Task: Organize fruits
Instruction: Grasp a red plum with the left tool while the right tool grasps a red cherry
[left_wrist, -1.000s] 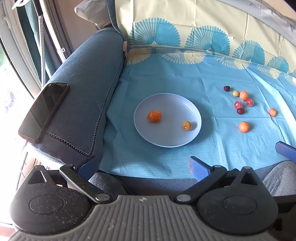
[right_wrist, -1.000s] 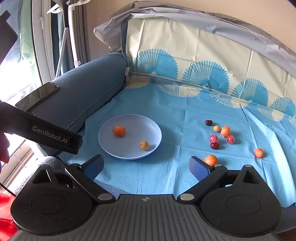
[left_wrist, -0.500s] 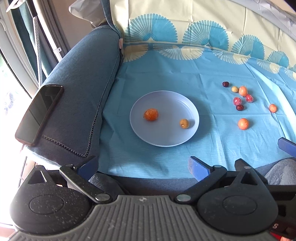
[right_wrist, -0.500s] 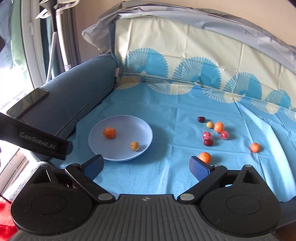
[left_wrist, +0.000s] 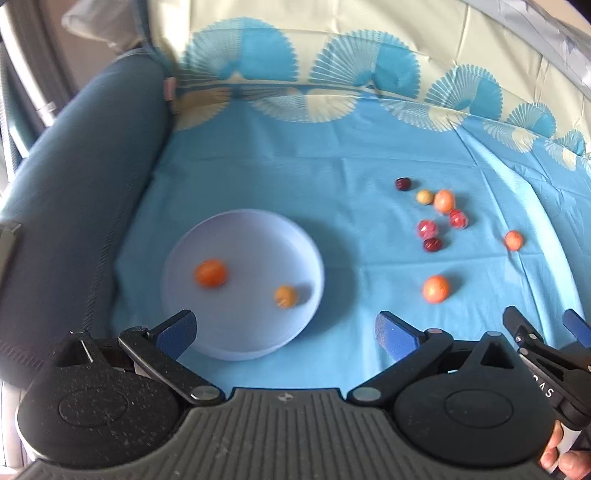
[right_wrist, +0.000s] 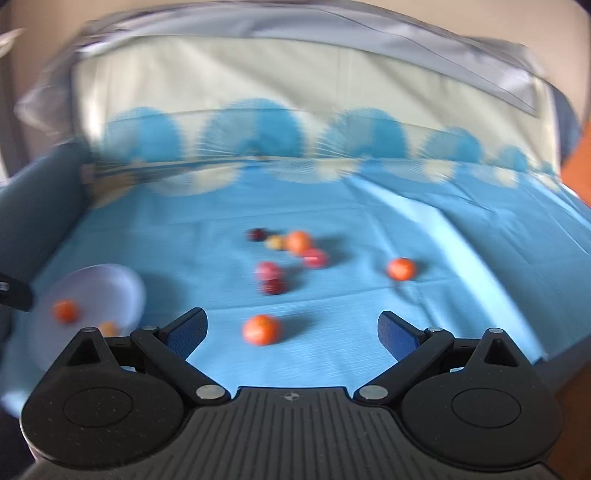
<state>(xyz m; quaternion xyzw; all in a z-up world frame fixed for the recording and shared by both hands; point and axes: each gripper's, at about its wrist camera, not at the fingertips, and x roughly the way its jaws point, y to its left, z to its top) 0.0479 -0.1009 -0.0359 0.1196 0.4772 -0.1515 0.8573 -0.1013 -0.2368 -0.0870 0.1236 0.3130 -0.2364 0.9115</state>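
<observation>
A pale blue plate (left_wrist: 258, 236) lies on the blue cloth and holds an orange fruit (left_wrist: 210, 273) and a smaller yellow-orange one (left_wrist: 285, 295). It also shows at the left of the right wrist view (right_wrist: 110, 280). Several loose fruits lie to its right: a near orange one (left_wrist: 436, 289) (right_wrist: 260, 329), a red and dark cluster (left_wrist: 430, 229) (right_wrist: 271, 273), and a lone orange one (left_wrist: 513, 240) (right_wrist: 400, 268). My left gripper (left_wrist: 284, 328) is open and empty at the plate's near edge. My right gripper (right_wrist: 291, 328) is open and empty, with the near orange fruit just ahead between its fingers.
A dark blue padded armrest (left_wrist: 74, 177) borders the cloth on the left. A cream backrest cover with blue fan prints (left_wrist: 332, 55) rises behind. The right gripper's body (left_wrist: 546, 354) shows at the lower right of the left wrist view. The right wrist view is blurred.
Both grippers moved forward and to the right. The left now stands at the plate's near edge, the right in front of the loose fruits. Both stayed open.
</observation>
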